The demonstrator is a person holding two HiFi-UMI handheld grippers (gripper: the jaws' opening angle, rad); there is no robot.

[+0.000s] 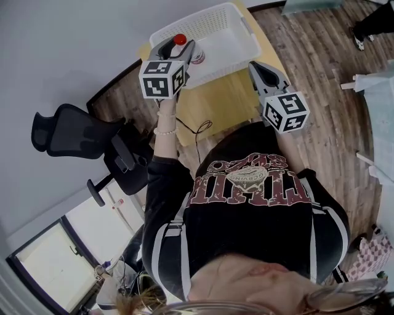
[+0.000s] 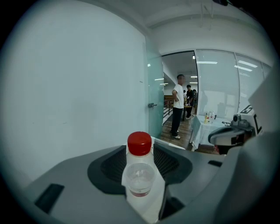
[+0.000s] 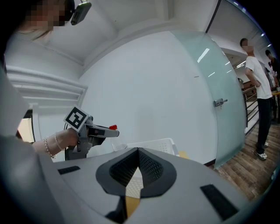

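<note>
Left tongs (image 1: 178,46) are up at the top of the head view, clamped on a clear bottle (image 1: 197,56) with a red cap (image 1: 179,39). In the left gripper view the bottle stands upright between the jaws, low and centre in frame. It hangs over the left corner of the white basket (image 1: 212,18). Right tongs (image 1: 255,66) sit upper right of centre, jaws pressed together with nothing in them, above the yellow surface (image 1: 228,104) just beside the basket. A black office chair (image 1: 68,132) is at the left.
</note>
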